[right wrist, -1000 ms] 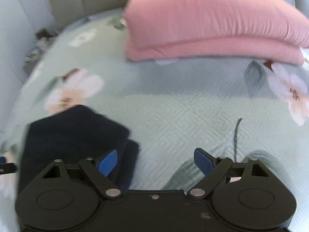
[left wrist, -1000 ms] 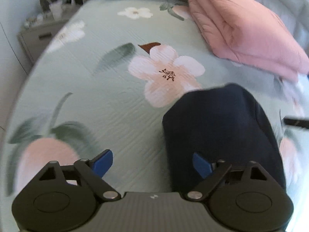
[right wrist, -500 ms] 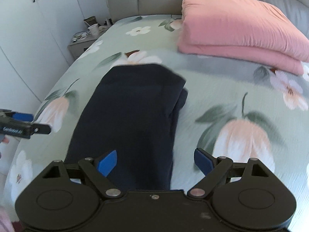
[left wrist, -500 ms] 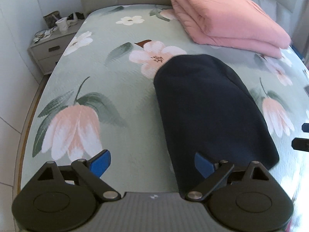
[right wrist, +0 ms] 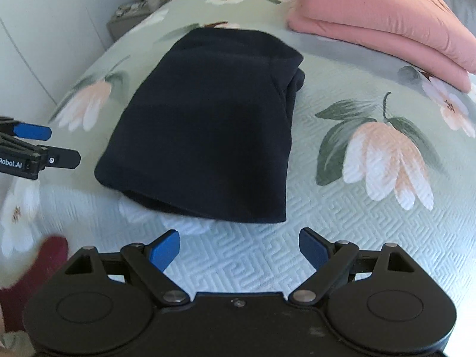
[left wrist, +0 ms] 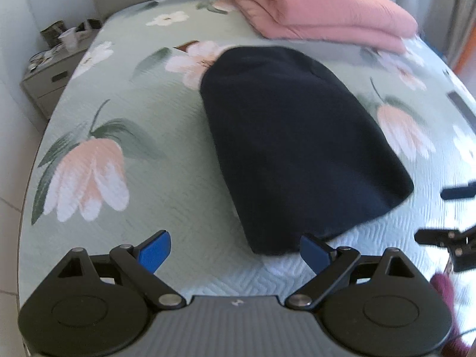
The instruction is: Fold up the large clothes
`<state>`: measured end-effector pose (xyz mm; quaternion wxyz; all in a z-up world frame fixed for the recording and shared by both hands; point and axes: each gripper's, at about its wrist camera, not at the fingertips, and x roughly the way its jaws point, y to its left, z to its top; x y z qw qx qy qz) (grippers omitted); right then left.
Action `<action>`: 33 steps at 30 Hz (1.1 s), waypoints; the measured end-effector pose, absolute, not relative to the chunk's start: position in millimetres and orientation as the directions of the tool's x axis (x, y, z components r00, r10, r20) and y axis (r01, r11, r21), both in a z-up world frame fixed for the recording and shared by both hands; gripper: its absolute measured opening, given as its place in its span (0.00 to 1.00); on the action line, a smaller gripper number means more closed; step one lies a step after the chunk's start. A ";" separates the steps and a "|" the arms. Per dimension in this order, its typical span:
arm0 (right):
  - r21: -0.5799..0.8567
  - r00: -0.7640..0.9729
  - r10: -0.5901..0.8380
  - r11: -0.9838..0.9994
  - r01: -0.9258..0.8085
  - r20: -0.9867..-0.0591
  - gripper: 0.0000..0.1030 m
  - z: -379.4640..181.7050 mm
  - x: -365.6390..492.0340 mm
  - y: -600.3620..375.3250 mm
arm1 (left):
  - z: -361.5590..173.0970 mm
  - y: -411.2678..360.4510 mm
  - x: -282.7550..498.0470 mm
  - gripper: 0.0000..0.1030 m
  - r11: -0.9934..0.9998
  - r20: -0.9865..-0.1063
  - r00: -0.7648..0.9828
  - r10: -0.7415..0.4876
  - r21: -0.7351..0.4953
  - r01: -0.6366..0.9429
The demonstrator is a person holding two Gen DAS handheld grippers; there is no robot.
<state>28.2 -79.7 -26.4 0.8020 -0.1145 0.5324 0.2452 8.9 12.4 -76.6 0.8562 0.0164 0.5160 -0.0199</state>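
The left gripper (left wrist: 235, 251) and right gripper (right wrist: 239, 250) both gape wide, holding nothing. Just past them a folded dark garment (right wrist: 208, 125) lies on the floral bedspread (right wrist: 342, 232), its fold lines lost in blackness. Farther back, a pink quilt (right wrist: 380, 20) is cut off at the frame edge.

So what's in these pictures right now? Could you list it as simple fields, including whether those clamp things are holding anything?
surface: bed with a floral green cover
garment: dark navy garment, folded into a compact stack, lying flat on the cover
behind it: folded pink quilt near the headboard
beside the bed: nightstand with clutter on top
left hand-held gripper: open, empty, just short of the garment's near edge
right hand-held gripper: open, empty, apart from the garment
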 end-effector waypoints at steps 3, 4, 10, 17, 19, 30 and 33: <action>0.085 0.288 0.273 0.844 -0.530 -0.918 0.99 -30.5 27.4 -76.8 | -79.2 1.5 3.6 0.92 0.994 -0.881 0.473 -0.031 0.024 0.109; 0.089 0.280 0.275 0.840 -0.535 -0.920 0.99 -32.9 28.2 -75.8 | -79.6 -1.4 2.5 0.92 0.992 -0.878 0.476 -0.043 0.021 0.127; 0.071 0.254 0.248 0.832 -0.550 -0.935 0.99 -41.1 30.3 -73.0 | -84.3 -3.8 3.9 0.92 0.987 -0.880 0.469 -0.077 0.001 0.163; 0.058 0.259 0.228 0.844 -0.532 -0.939 0.99 -45.3 36.8 -75.1 | -99.7 5.5 12.8 0.92 0.990 -0.911 0.406 -0.074 -0.018 0.141; 0.063 0.256 0.232 0.844 -0.533 -0.938 0.99 -46.0 37.6 -74.7 | -100.7 5.1 13.6 0.92 0.990 -0.912 0.403 -0.074 -0.018 0.142; 0.078 0.239 0.235 0.847 -0.526 -0.942 0.99 -50.9 39.1 -75.4 | -103.3 4.2 15.4 0.92 0.990 -0.912 0.401 -0.083 -0.028 0.141; 0.093 0.236 0.251 0.843 -0.529 -0.939 0.99 -49.2 38.3 -74.3 | -103.0 3.5 14.8 0.92 0.990 -0.911 0.403 -0.084 -0.029 0.140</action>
